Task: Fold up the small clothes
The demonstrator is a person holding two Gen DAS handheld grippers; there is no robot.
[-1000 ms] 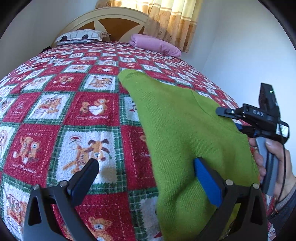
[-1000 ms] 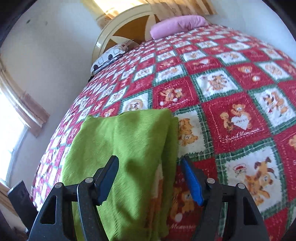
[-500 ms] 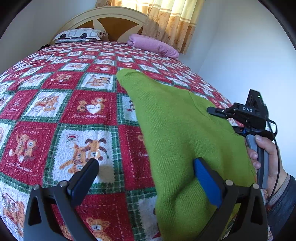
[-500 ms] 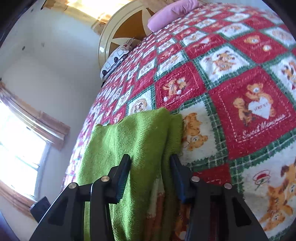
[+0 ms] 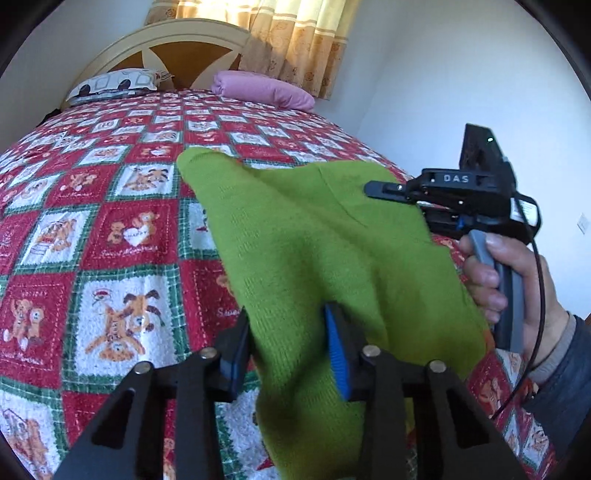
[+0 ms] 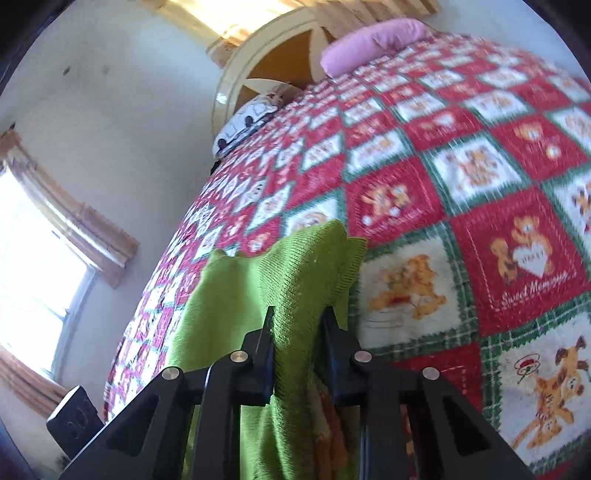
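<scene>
The green knit garment (image 5: 317, 236) lies on the bed, over the red, green and white patchwork quilt (image 5: 110, 236), with its far corner pointing toward the headboard (image 5: 173, 48).

Left gripper (image 5: 288, 350): the jaws are closed onto the near edge of the garment, with the knit fabric pinched between the two blue pads (image 5: 338, 362). The fabric rises from the quilt toward the jaws and hangs below them.

Right gripper (image 6: 297, 332): the jaws are clamped on a bunched fold of the same garment. Green fabric fills the narrow gap between them and drapes down on the near side. In the left wrist view this gripper (image 5: 384, 190) sits at the right edge of the garment, gripped by the person's right hand (image 5: 517, 280).

A pink pillow (image 5: 262, 90) and a printed white pillow (image 5: 114, 83) lie against the headboard. Patterned curtains (image 5: 295, 33) hang behind it.
</scene>
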